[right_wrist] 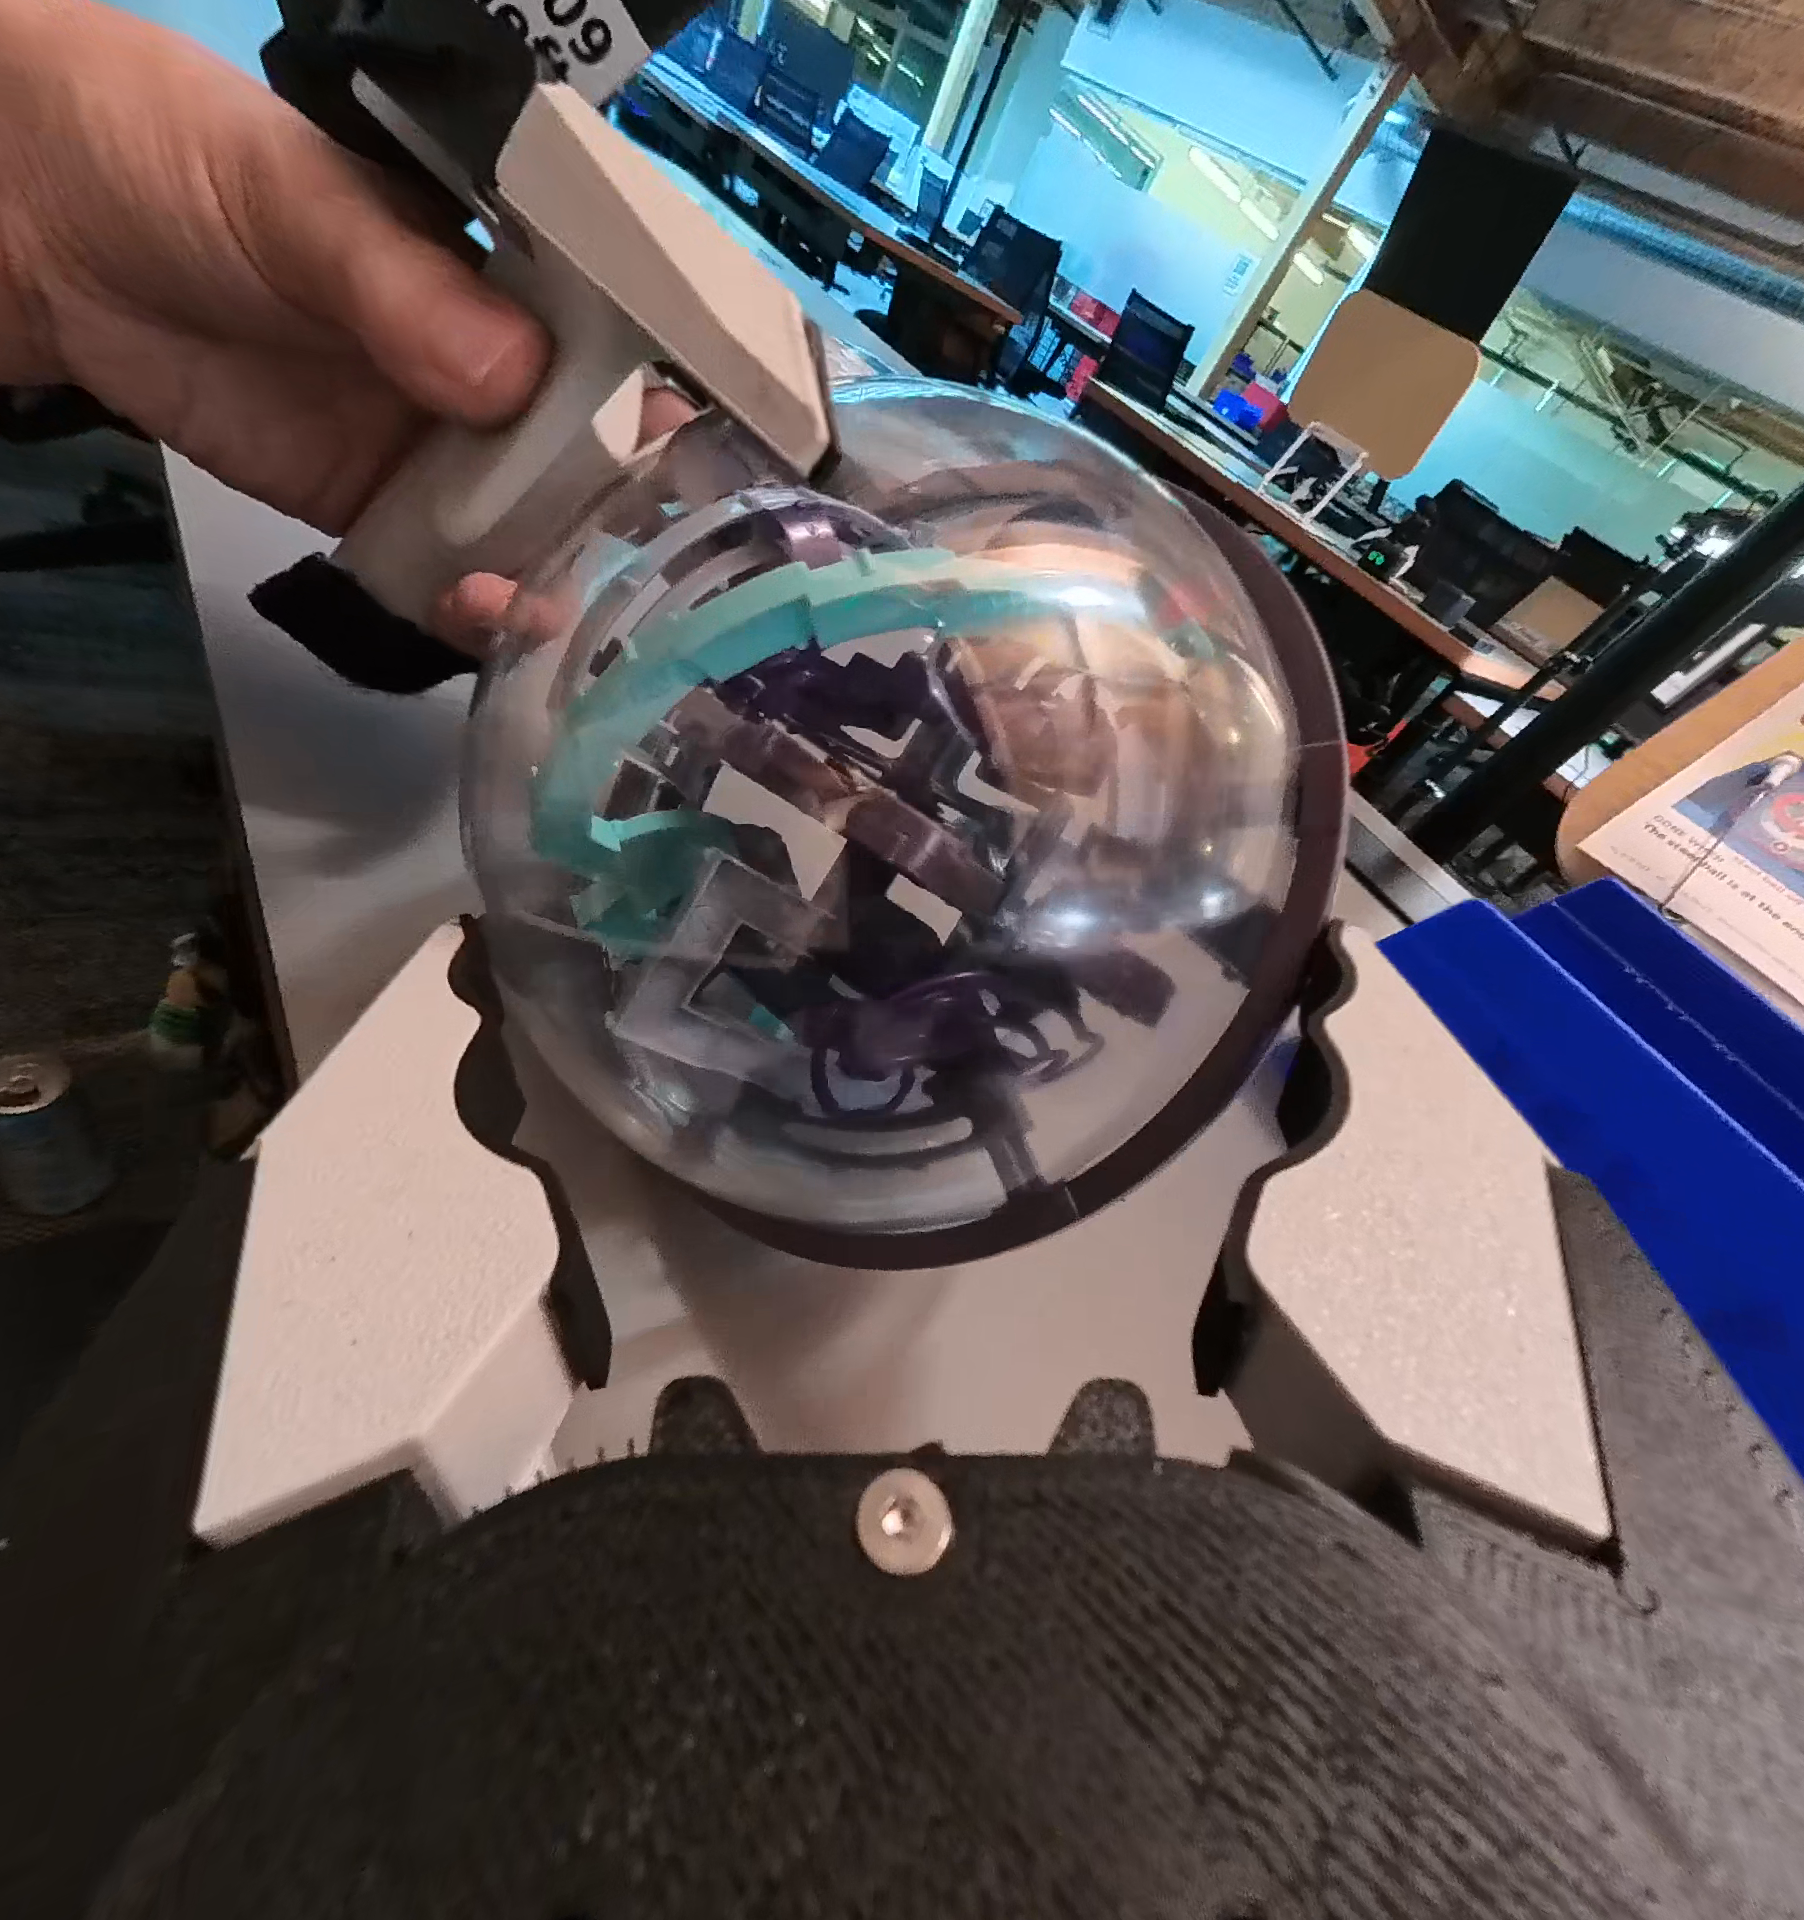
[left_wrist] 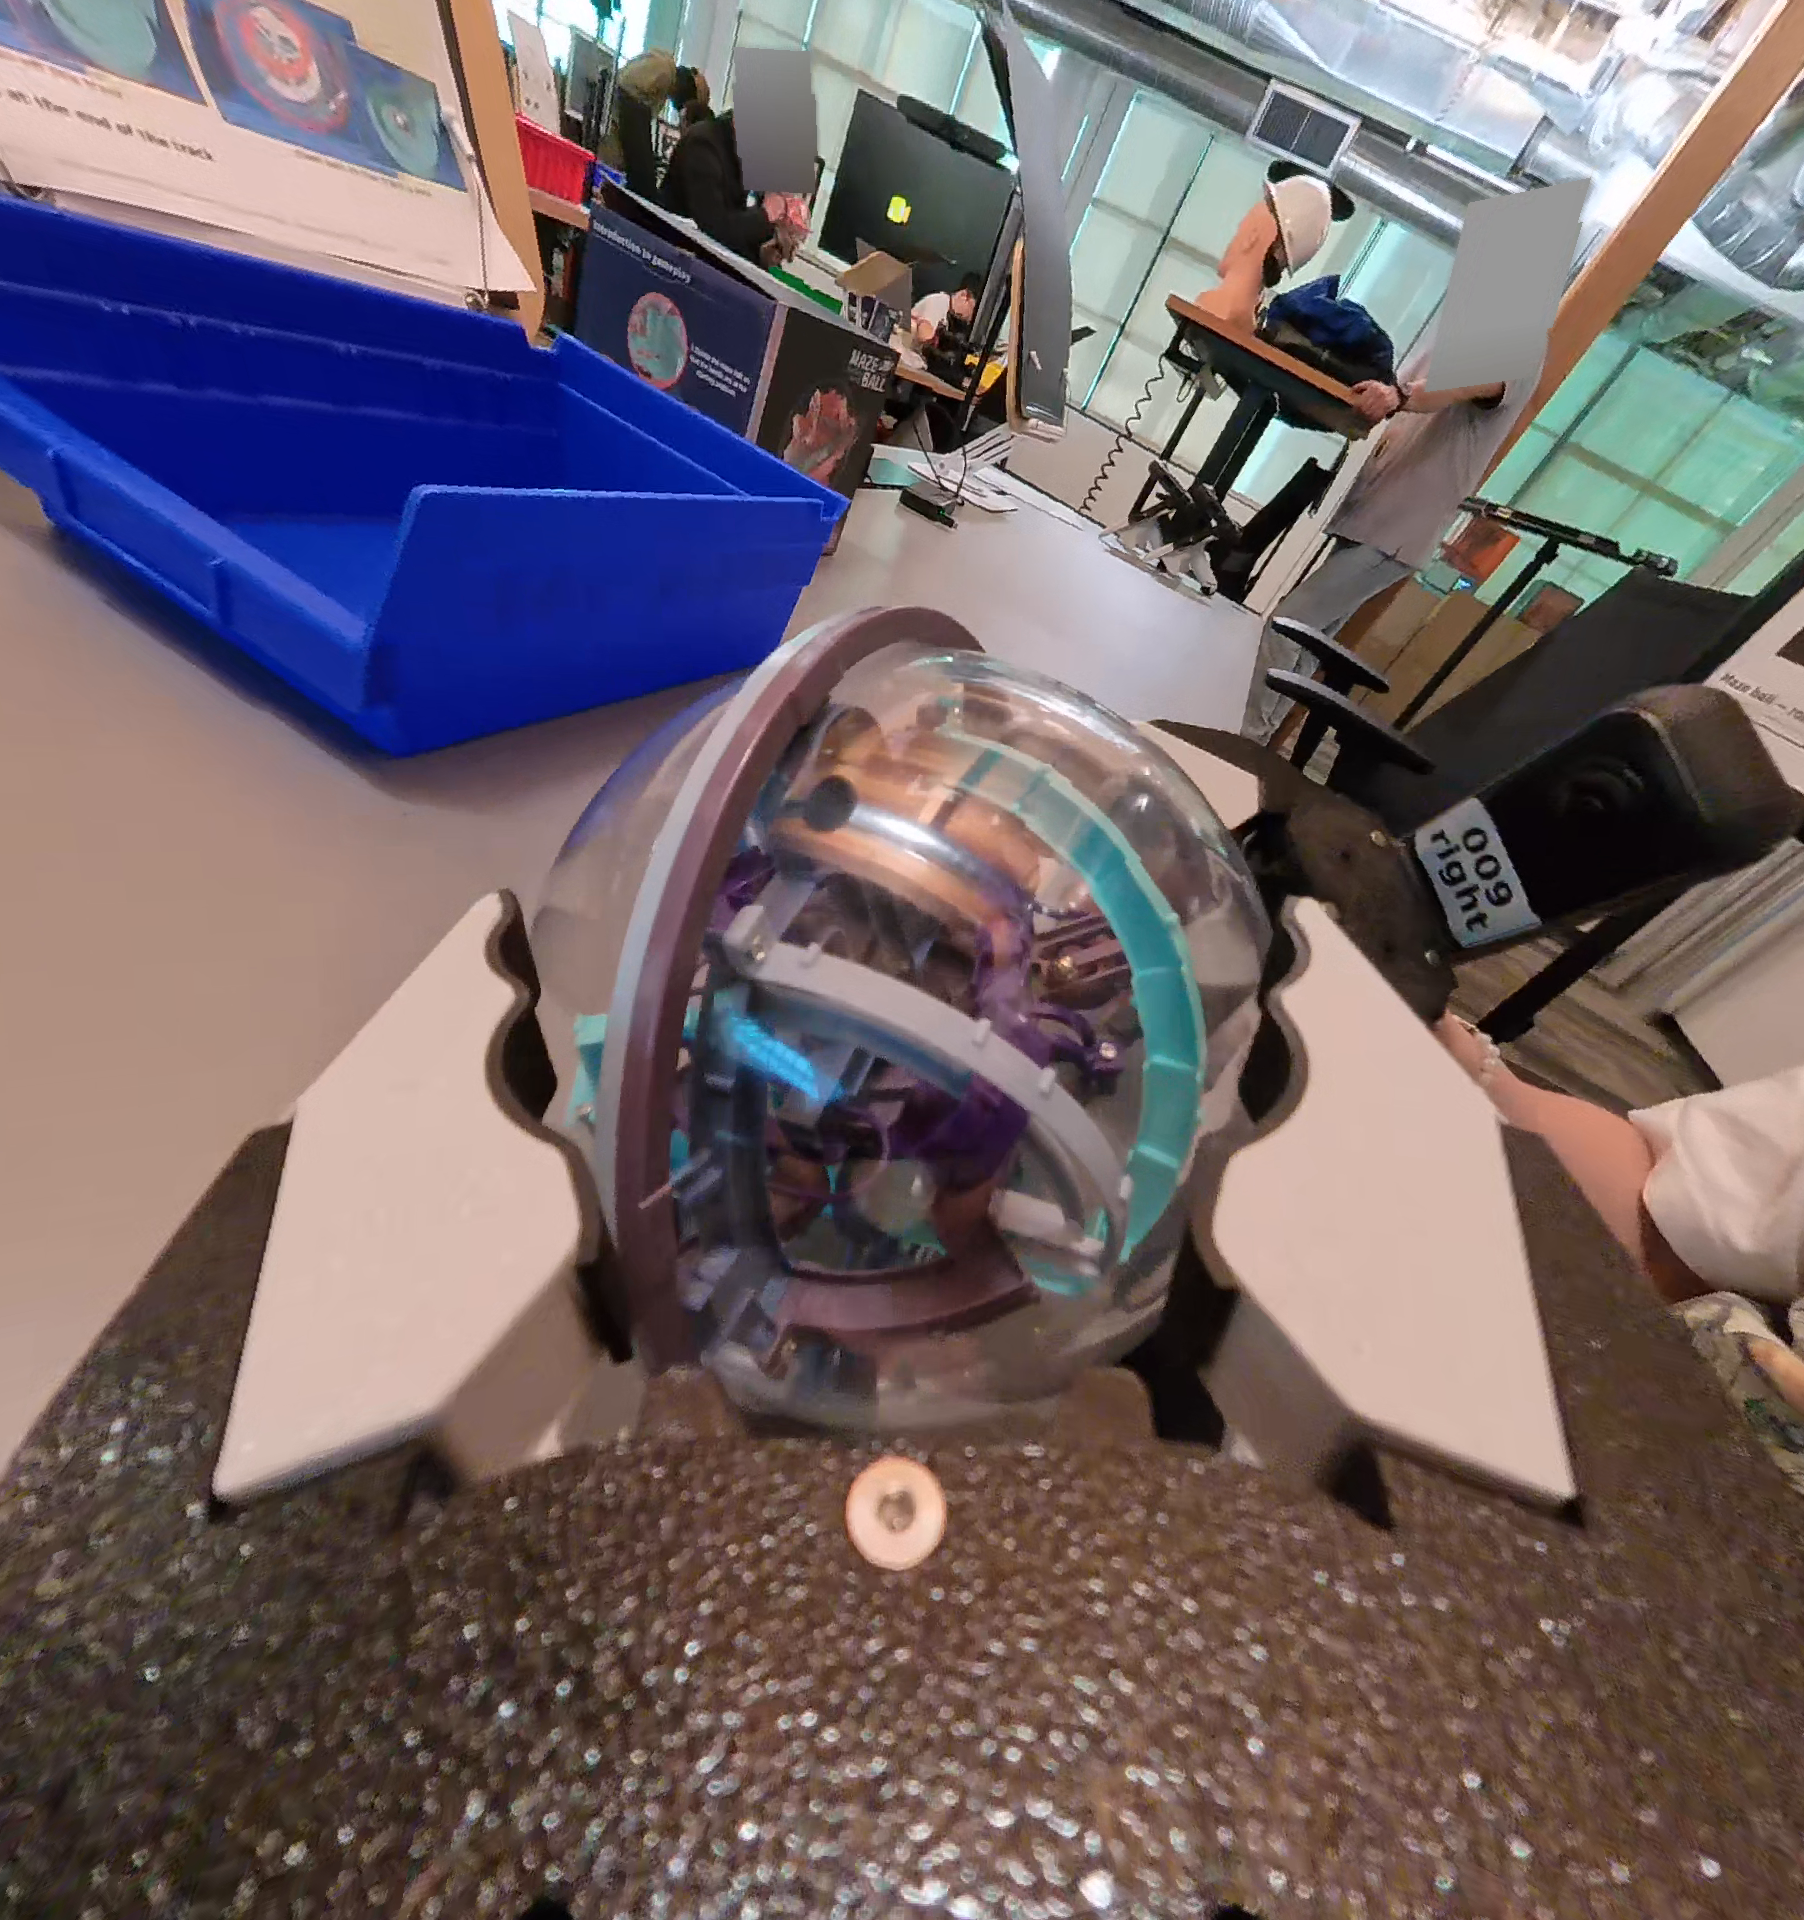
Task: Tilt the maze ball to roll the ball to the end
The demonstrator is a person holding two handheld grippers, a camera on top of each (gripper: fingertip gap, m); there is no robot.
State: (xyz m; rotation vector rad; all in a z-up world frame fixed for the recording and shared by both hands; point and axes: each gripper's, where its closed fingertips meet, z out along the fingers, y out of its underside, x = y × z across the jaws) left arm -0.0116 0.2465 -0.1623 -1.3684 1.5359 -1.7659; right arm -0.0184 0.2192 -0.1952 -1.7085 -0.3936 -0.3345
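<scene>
Both the left gripper [left_wrist: 903, 935] and the right gripper [right_wrist: 898, 956] clamp the maze ball [left_wrist: 898, 1039], 1 blue bin [left_wrist: 410, 520] just beside it on the table [left_wrist: 150, 883].

We see bright, even daylight from big windows [left_wrist: 1656, 436], white glare spots on the maze ball [right_wrist: 1116, 914], slight motion blur on its tracks, and strong fisheye bending toward every edge.

The maze ball [left_wrist: 908, 1029] is gleaming: clear glossy plastic shell, matt teal, grey and purple plastic tracks inside. Blue bin [left_wrist: 378, 499] is showing smooth plastic. Gripper fingers [right_wrist: 378, 1226] are looking matt and grainy.
</scene>
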